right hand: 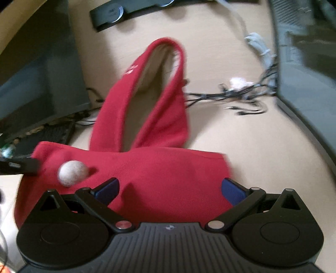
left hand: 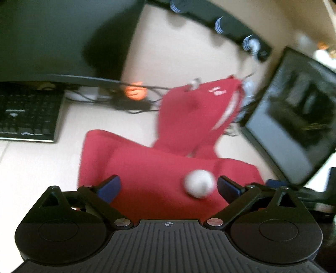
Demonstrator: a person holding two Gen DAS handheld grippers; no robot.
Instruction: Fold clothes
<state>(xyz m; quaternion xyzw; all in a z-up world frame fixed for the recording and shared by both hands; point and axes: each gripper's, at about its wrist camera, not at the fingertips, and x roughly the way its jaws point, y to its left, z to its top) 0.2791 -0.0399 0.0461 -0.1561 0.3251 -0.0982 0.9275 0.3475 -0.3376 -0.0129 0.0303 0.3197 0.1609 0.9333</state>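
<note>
Red fleece garment (right hand: pixel 151 174) with a white pompom (right hand: pixel 72 173) is shown lying on the desk (right hand: pixel 262 147), its body apparently folded and its hood (right hand: pixel 155 94) not yet tucked, while the left gripper (left hand: pixel 169 187) and right gripper (right hand: pixel 170 189) are held wide, gripping nothing.

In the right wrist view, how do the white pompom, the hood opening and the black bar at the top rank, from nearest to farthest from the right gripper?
From the right gripper, whose jaws are open:
1. White pompom: on the red garment, just left of the jaws.
2. Hood opening: ahead, middle of the desk.
3. Black bar: at the far edge, top of view.
</note>
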